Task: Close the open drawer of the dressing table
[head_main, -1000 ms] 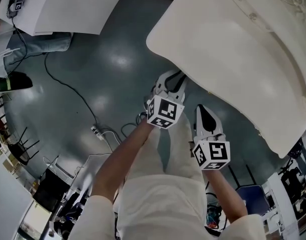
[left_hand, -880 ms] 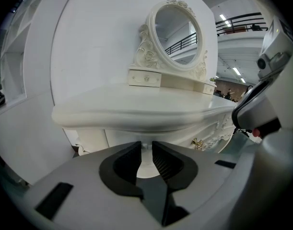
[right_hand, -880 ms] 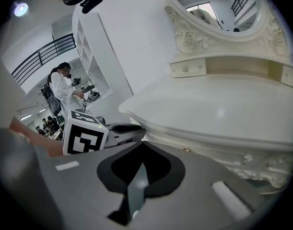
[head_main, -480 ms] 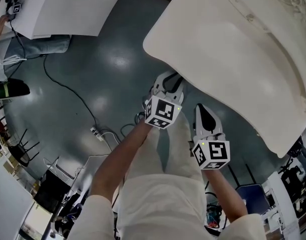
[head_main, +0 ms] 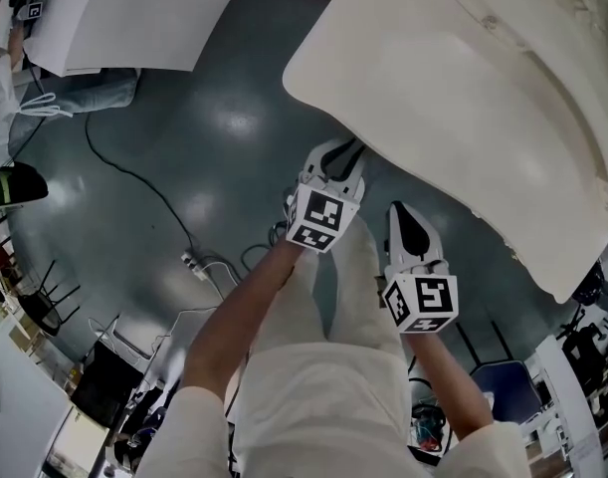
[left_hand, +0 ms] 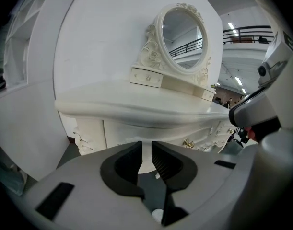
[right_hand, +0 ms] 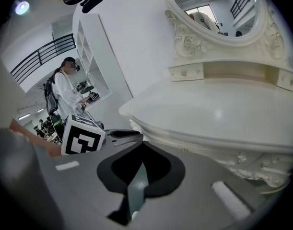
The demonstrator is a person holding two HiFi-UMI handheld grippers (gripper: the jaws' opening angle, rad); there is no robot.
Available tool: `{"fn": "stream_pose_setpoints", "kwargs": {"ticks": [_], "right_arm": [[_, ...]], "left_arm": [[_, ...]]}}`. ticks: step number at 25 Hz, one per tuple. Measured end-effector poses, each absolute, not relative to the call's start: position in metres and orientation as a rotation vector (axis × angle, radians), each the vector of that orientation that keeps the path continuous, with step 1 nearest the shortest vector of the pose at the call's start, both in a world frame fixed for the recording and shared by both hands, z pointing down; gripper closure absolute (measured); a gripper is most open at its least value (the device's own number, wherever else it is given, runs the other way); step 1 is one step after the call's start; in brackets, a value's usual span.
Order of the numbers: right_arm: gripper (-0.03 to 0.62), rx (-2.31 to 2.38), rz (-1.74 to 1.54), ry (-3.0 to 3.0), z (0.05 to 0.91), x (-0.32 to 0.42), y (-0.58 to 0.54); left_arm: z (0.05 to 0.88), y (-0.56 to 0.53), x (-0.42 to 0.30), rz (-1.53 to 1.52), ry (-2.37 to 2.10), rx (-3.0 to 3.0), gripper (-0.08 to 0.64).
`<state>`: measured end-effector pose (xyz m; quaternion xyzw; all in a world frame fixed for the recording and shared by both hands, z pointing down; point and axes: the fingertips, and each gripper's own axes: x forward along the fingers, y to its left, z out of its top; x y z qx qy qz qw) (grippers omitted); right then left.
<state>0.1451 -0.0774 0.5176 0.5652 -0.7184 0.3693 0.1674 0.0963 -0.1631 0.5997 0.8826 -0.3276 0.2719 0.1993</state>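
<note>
The white dressing table (head_main: 463,98) fills the upper right of the head view, and its top hides the drawers below. In the left gripper view its carved front shows a gold handle (left_hand: 188,143) under the top (left_hand: 136,104), with an oval mirror (left_hand: 182,40) behind. I cannot make out an open drawer. My left gripper (head_main: 335,157) points at the table's near edge. Its jaws (left_hand: 146,147) have just been closing a little and stand a narrow gap apart with nothing between them. My right gripper (head_main: 403,222) hangs beside it, just short of the edge, jaws (right_hand: 143,145) shut on nothing.
A black cable (head_main: 134,177) runs over the grey floor to a power strip (head_main: 192,262). A white panel (head_main: 144,13) lies at the upper left. A blue chair (head_main: 503,381) stands at the lower right. A person (right_hand: 67,92) stands far off behind the left gripper's marker cube (right_hand: 82,135).
The left gripper has rolled slightly, so its marker cube sits at a different tilt. Both hands stay in nearly the same place by the table edge.
</note>
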Motion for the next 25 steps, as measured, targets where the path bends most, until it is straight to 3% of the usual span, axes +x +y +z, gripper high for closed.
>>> {"fn": "stream_pose_setpoints", "kwargs": {"ticks": [10, 25], "right_arm": [[0.591, 1.662, 1.015, -2.049, 0.493, 0.139, -0.059], [0.591, 1.678, 0.927, -2.109, 0.444, 0.117, -0.029]], "left_arm": [[0.578, -0.137, 0.077, 0.815, -0.899, 2.442, 0.551], [0.496, -0.086, 0.057, 0.687, -0.938, 2.428, 0.551]]}}
